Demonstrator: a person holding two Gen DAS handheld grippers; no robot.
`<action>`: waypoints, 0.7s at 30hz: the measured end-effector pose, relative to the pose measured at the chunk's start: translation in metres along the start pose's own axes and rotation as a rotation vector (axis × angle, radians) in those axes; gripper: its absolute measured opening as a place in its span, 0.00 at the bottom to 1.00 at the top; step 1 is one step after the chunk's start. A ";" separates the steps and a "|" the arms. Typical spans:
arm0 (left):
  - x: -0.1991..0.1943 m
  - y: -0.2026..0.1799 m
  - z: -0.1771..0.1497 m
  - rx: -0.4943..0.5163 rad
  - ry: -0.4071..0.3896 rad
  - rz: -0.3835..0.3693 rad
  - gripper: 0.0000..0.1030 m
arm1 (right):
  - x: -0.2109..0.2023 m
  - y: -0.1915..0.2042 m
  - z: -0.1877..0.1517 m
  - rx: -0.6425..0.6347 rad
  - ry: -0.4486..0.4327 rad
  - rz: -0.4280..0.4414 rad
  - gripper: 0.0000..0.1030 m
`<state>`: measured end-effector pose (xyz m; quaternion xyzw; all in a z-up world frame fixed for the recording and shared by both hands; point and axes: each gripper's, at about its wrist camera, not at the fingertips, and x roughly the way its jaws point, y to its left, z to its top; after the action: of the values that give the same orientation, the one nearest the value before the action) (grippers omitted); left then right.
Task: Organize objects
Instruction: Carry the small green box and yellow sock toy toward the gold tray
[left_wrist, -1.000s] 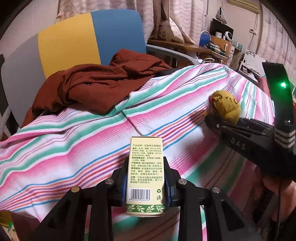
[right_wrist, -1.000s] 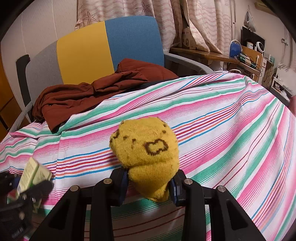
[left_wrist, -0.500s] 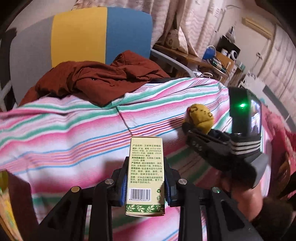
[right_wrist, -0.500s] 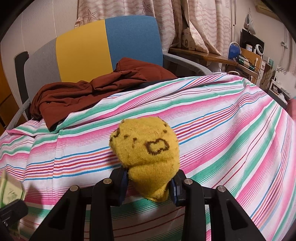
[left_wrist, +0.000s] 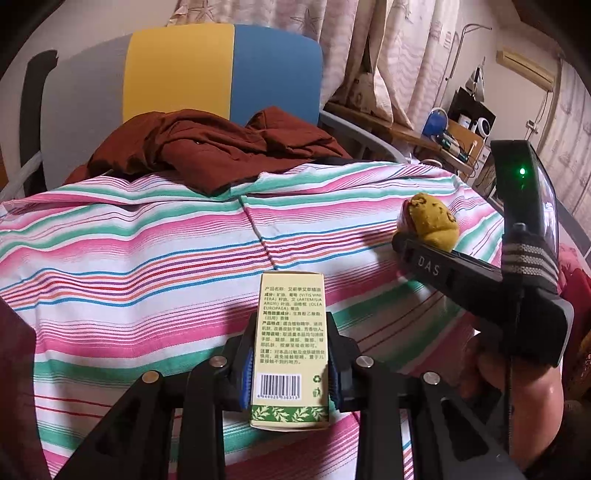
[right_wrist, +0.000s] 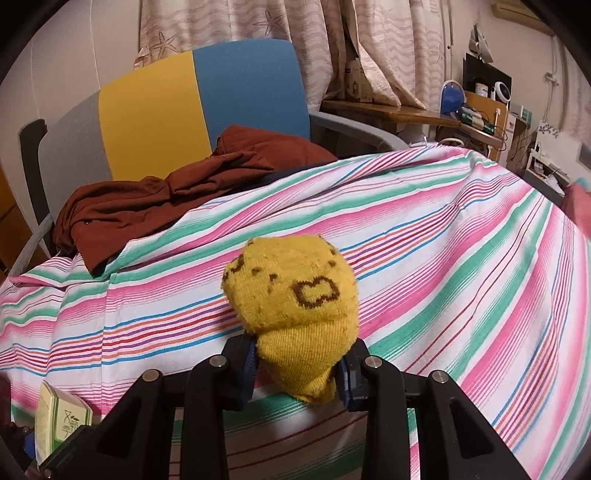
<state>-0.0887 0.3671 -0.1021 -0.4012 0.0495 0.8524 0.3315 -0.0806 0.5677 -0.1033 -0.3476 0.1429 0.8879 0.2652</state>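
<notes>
At lower centre of each view, the left claw (left_wrist: 290, 363) clenched a yellow-green carton (left_wrist: 290, 350) and the right claw (right_wrist: 297, 363) a rolled yellow sock (right_wrist: 295, 295), both lifted clear above the striped sheet (left_wrist: 129, 258), apparently for sorting

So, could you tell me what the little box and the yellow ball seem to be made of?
The box looks like thin printed card: flat faces, sharp folded edges, slight sheen. The yellow ball looks like knitted fabric, probably a rolled sock: fuzzy matte surface, ribbed weave, brown pattern knitted in.
</notes>
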 end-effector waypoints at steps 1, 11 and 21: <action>0.000 0.001 0.000 0.000 -0.004 -0.002 0.29 | -0.001 0.001 0.000 -0.007 -0.004 -0.003 0.33; 0.001 -0.005 -0.003 0.048 -0.011 0.006 0.29 | -0.019 0.001 -0.003 -0.004 -0.051 0.004 0.33; -0.006 -0.004 -0.007 0.056 -0.033 0.032 0.29 | -0.044 -0.005 -0.020 0.020 -0.061 0.017 0.33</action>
<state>-0.0784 0.3644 -0.1017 -0.3768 0.0743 0.8625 0.3295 -0.0399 0.5467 -0.0871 -0.3164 0.1463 0.8990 0.2652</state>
